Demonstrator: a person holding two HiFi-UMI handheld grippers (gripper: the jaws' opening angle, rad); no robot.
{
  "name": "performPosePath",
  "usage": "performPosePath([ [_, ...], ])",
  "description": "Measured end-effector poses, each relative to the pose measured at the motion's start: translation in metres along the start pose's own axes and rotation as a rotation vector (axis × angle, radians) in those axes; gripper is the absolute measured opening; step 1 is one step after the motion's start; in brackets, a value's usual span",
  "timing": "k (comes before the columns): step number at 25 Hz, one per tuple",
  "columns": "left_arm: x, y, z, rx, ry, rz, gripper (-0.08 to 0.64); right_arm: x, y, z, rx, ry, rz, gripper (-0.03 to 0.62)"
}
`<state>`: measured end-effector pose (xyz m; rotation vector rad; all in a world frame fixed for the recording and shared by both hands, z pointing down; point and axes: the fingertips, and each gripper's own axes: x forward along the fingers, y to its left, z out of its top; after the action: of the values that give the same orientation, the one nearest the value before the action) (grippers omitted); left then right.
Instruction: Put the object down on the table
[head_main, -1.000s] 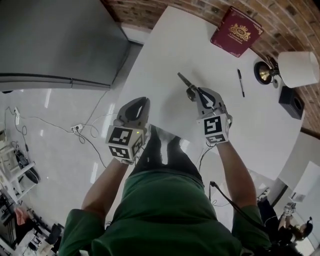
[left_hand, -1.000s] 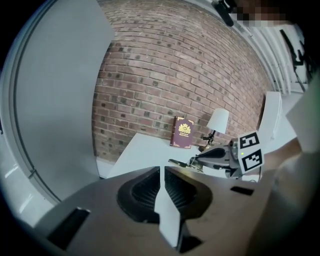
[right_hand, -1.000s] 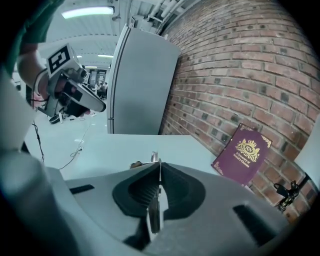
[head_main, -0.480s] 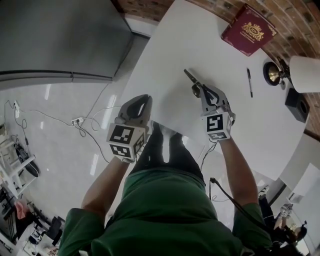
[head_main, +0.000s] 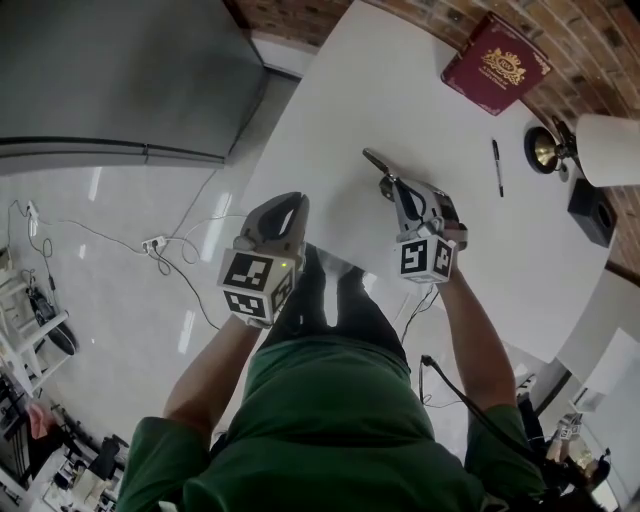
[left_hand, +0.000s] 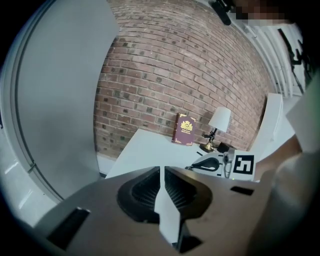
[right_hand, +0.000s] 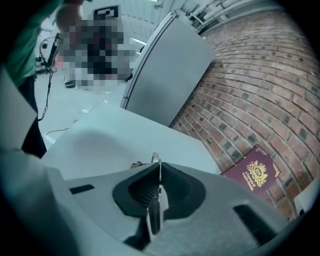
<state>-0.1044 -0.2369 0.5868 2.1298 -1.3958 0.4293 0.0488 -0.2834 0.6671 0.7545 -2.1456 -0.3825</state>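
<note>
My right gripper (head_main: 395, 190) is shut on a thin metal tool (head_main: 374, 164) whose tip sticks out past the jaws, over the white table (head_main: 400, 90) near its front edge. In the right gripper view (right_hand: 159, 165) the tool (right_hand: 155, 161) shows edge-on between the pads. Whether the tool touches the table I cannot tell. My left gripper (head_main: 285, 208) hangs to the left, by the table's edge, shut with nothing in it; the left gripper view (left_hand: 162, 170) shows only a narrow slit between its pads.
A dark red book (head_main: 497, 62) lies at the table's far side, with a black pen (head_main: 497, 165), a lamp (head_main: 605, 148) and a black box (head_main: 588, 210) to the right. A grey cabinet (head_main: 110, 80) stands to the left. Cables (head_main: 160, 250) lie on the floor.
My right gripper has shifted slightly left and nearer with the tool still in it. The left gripper has barely moved.
</note>
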Motion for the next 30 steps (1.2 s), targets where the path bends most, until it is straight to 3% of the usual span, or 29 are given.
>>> performPosePath([
  [9,-0.013,-0.007,-0.008,0.001,0.001,0.005,0.025,0.002,0.016,-0.004,-0.099,0.031,-0.012,0.019],
  [15,-0.020,-0.013,-0.012,0.000,-0.014,0.011,0.025,0.003,0.033,-0.014,-0.122,0.067,0.016,0.062],
  [22,-0.032,-0.016,-0.012,0.016,-0.035,0.011,0.025,-0.018,0.027,0.004,-0.022,0.021,-0.007,0.098],
  [30,-0.041,-0.027,0.020,0.057,-0.109,0.005,0.025,-0.065,-0.030,0.051,0.175,-0.093,-0.144,0.098],
])
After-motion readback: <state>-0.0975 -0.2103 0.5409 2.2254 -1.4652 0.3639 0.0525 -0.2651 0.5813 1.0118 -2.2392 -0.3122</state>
